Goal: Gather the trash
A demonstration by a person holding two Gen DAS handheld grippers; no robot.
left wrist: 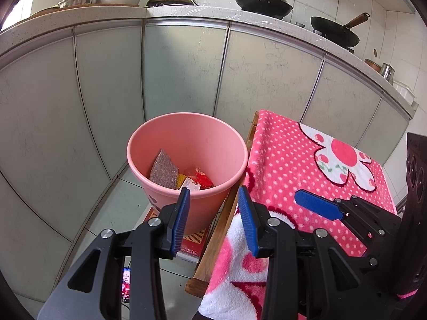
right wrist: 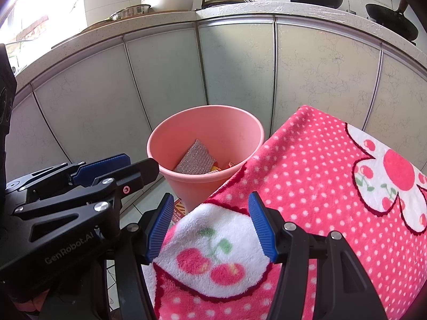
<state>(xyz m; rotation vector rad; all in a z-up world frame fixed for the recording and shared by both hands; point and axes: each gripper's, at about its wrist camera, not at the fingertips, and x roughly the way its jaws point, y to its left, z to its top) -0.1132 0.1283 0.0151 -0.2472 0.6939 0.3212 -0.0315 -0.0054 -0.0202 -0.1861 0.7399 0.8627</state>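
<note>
Your pink bin (left wrist: 186, 160) stands on the floor beside the blanket-covered desk (left wrist: 307, 165). Inside lie a grey scouring pad (left wrist: 163, 170) and what look like red wrappers (left wrist: 198, 180). Both grippers' fingers (left wrist: 184, 213) (right wrist: 160, 224) are spread, empty.

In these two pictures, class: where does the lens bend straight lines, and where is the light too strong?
Left wrist view: the counter edge bows into an arc, black corners frame the picture, and daylight blows out the upper left. Right wrist view: the cabinet doors curve likewise, the upper left is washed white, and sun falls bright on the cloth beside the bin.
</note>
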